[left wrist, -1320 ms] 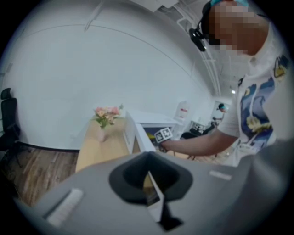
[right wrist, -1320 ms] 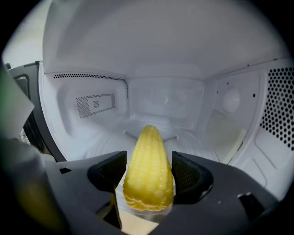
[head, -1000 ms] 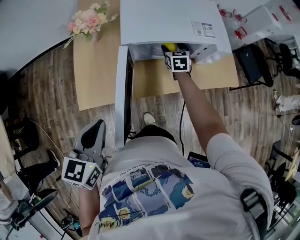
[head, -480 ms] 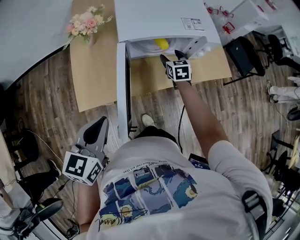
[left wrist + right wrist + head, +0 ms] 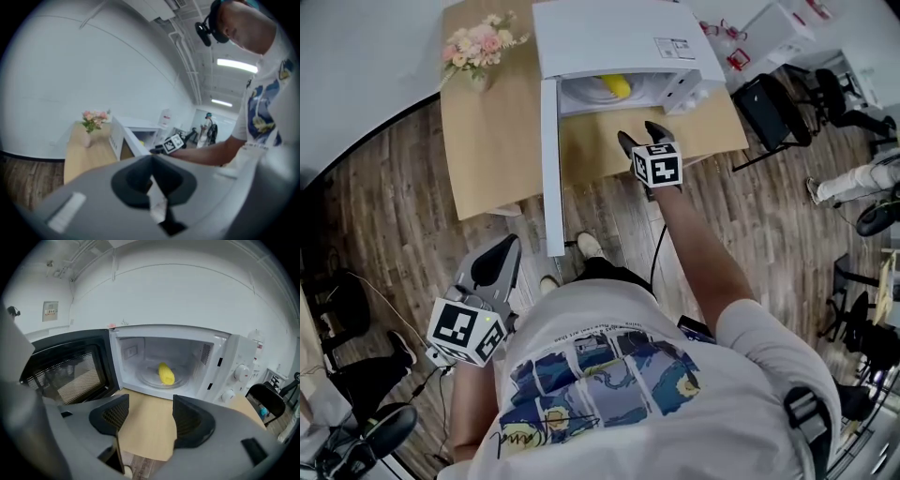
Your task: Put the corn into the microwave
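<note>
Right gripper (image 5: 639, 139) withdrawn, jaws apart; corn (image 5: 166, 374) lies inside open microwave (image 5: 224, 363).

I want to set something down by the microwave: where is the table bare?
Bare table in front of the microwave, right of its open door; more bare table between the door and the flowers. Crowded inside: the corn lies on the turntable.

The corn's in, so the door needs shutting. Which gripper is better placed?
Probably left: the left gripper, shut, sits on the outer side of the white microwave's open door. The open right gripper faces the yellow corn, inside the door's swing.
</note>
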Demonstrator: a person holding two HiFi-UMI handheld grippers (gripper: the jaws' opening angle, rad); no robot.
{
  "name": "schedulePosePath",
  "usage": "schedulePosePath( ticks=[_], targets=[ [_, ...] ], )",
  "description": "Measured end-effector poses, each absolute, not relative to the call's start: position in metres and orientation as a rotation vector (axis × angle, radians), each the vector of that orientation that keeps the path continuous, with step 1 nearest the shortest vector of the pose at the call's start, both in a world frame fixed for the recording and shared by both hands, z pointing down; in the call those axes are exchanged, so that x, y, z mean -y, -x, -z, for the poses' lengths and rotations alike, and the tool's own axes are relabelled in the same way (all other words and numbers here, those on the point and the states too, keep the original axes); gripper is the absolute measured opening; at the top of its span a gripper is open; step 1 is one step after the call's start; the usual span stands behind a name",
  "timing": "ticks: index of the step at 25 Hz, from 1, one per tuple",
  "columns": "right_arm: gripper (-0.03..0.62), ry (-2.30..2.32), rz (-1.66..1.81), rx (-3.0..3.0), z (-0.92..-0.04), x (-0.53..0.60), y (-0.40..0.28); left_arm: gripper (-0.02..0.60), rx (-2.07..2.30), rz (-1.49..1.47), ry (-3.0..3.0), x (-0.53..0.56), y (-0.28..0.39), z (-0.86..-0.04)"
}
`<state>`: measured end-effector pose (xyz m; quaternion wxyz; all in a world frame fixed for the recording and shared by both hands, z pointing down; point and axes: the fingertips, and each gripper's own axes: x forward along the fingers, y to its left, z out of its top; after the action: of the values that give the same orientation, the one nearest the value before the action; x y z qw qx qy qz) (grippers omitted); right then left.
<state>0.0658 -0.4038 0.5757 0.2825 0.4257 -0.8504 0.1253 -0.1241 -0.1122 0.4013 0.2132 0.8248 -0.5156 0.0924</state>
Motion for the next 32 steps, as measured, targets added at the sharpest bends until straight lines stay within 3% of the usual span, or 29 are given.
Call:
schedulePosePath(
  ticks=[27,32],
  targets=[
    [0.269,-1.14,-0.293,2.394,-0.484,0.169,-0.049,0.009,1.291,-0.257,-2.39,-0.008,0.158,-0.415],
    [0.188,-1.12,-0.227,2.43,-0.471,0.12,-0.042,0.009,1.235,-0.265,-2.435,-0.015,0.152,-0.415]
  ],
)
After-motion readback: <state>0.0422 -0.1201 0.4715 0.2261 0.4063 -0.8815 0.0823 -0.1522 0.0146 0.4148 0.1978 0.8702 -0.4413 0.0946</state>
